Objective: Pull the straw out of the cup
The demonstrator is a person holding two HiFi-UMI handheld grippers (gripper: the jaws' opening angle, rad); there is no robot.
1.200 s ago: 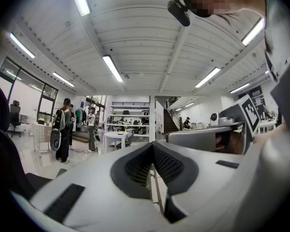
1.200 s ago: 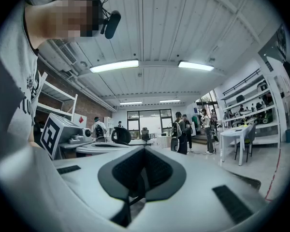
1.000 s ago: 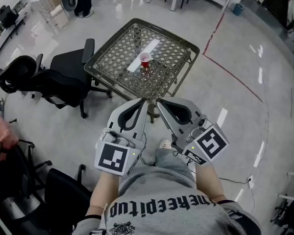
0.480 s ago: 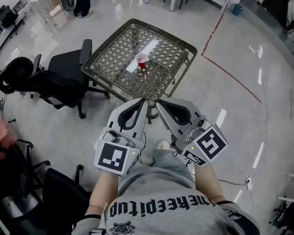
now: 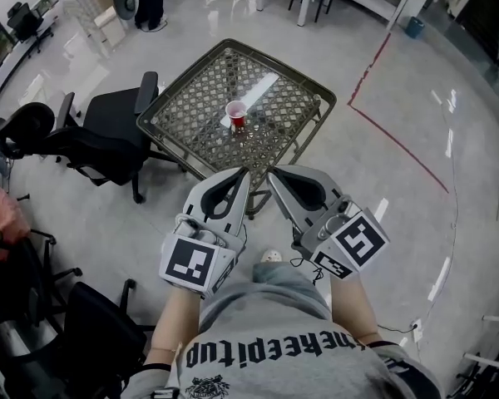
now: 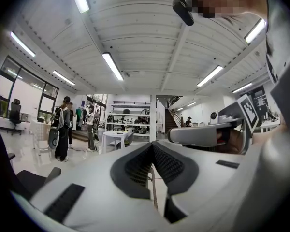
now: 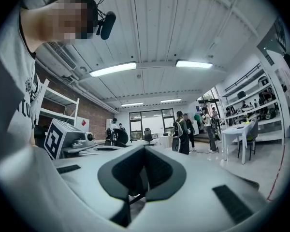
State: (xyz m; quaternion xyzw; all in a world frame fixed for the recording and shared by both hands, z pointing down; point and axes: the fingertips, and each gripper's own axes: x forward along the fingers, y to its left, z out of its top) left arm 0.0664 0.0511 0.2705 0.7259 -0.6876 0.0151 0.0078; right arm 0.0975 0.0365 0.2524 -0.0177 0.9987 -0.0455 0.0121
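I hold both grippers level over the floor, just short of the near corner of the square metal lattice-top table (image 5: pixel 196 113). My left gripper (image 5: pixel 244 174) is clenched, its jaws together at the tips with nothing between them. My right gripper (image 5: pixel 272 174) is clenched and empty as well. The two tips are near each other, not touching.

The table sits corner-on to me, so its edges run away to the far left and far right. The black office chair (image 5: pixel 108 125) stands just beside its left edge, leaving little room there. To the right of the table the grey floor is open out to the red tape line (image 5: pixel 399 142).

The red plastic cup (image 5: pixel 236 114) stands upright near the middle of the tabletop, mouth up, well apart from my grippers. It sits at the near end of a flat white strip (image 5: pixel 259 89), whose long axis runs from near left to far right. The straw is too small for me to make out, so I cannot tell which way it points.
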